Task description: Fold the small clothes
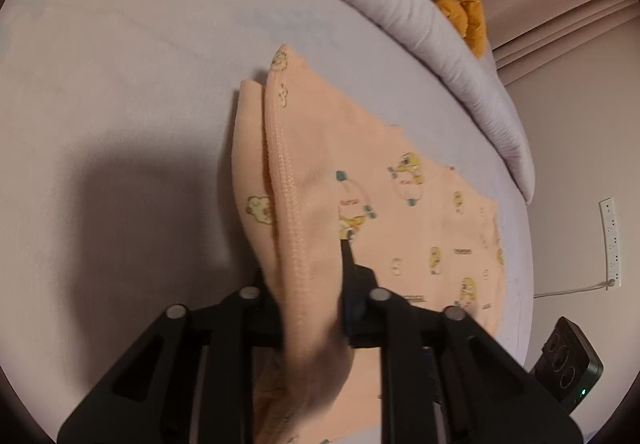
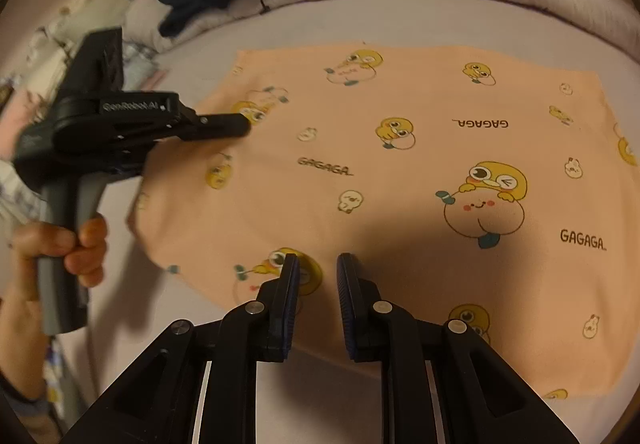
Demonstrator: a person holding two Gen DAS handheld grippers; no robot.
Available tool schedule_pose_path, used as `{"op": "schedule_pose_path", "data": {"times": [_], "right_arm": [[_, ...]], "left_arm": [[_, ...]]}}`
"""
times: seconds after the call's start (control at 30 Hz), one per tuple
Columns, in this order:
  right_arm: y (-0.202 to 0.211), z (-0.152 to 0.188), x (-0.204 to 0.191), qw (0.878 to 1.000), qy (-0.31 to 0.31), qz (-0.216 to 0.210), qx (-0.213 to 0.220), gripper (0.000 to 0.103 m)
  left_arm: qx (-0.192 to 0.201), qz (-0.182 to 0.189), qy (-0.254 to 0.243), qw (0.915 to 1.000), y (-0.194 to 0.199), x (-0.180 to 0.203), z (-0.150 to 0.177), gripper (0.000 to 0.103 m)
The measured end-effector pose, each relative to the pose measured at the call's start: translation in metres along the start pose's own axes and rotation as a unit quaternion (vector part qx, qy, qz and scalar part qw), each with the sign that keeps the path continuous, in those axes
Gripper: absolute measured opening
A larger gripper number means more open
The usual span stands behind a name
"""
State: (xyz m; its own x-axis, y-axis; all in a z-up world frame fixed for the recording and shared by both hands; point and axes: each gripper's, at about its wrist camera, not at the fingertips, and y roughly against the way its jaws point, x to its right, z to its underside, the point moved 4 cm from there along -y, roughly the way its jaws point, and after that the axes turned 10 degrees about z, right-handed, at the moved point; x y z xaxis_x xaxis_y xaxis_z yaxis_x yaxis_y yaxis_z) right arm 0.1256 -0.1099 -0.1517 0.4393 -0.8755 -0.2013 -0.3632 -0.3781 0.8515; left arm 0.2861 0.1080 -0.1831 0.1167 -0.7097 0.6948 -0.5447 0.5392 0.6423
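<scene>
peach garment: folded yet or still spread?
Mid-fold. The left gripper lifts one edge of the peach garment; the rest lies flat on the bed.

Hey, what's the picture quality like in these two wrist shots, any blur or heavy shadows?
Left wrist view: fisheye bends the bed edge; a broad dark shadow lies left of the peach garment, and the fabric pinched in the left claw is soft. Right wrist view: the other handheld claw is motion-blurred, a shadow falls ahead of the right claw, and the prints farther off stay sharp.

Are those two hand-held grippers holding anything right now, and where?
The left hand-held gripper pinches the peach garment by its stitched edge, lifted off the bed. The right hand-held gripper is open, holding nothing.
</scene>
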Motion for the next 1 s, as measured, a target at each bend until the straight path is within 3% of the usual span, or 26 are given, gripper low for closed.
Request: {"op": "schedule_pose_path", "data": {"times": [0.13,0.2,0.3,0.4,0.43,0.57,0.63,0.73,0.83,0.93,1.0], "right_arm": [[0.012,-0.005,0.028,0.995,-0.072,-0.067,0.024,0.02],[0.011,-0.009,0.049,0.983,-0.14,-0.12,0.021,0.025],[0.009,-0.015,0.075,0.955,-0.221,-0.198,0.026,0.039],[0.005,-0.021,0.095,0.931,-0.277,-0.233,0.034,0.053],[0.004,-0.022,0.099,0.926,-0.288,-0.242,0.035,0.055],[-0.008,-0.027,0.117,0.884,-0.358,-0.3,0.026,0.063],[-0.012,-0.026,0.12,0.873,-0.376,-0.311,0.024,0.066],[-0.012,-0.023,0.122,0.876,-0.376,-0.301,0.006,0.068],[-0.009,-0.021,0.116,0.889,-0.359,-0.283,0.002,0.068],[-0.012,-0.028,0.11,0.9,-0.346,-0.265,0.0,0.067],[-0.012,-0.029,0.107,0.91,-0.333,-0.246,0.0,0.065]], "left_arm": [[0.005,-0.002,-0.035,0.9994,0.001,0.031,0.001,0.014],[0.004,-0.003,-0.058,0.9983,-0.001,0.048,0.002,0.014],[-0.004,-0.007,-0.104,0.9946,-0.009,0.079,0.009,0.015],[-0.02,-0.015,-0.15,0.9884,-0.026,0.107,0.019,0.018],[-0.028,-0.017,-0.163,0.986,-0.033,0.116,0.024,0.018],[-0.068,-0.02,-0.206,0.9759,-0.06,0.132,0.044,0.021],[-0.081,-0.021,-0.211,0.974,-0.068,0.132,0.05,0.024],[-0.095,-0.009,-0.207,0.9737,-0.075,0.127,0.055,0.033],[-0.105,0.011,-0.202,0.9736,-0.071,0.124,0.06,0.04],[-0.117,0.048,-0.193,0.973,-0.057,0.118,0.074,0.042],[-0.113,0.054,-0.19,0.9738,-0.046,0.112,0.083,0.043]]}}
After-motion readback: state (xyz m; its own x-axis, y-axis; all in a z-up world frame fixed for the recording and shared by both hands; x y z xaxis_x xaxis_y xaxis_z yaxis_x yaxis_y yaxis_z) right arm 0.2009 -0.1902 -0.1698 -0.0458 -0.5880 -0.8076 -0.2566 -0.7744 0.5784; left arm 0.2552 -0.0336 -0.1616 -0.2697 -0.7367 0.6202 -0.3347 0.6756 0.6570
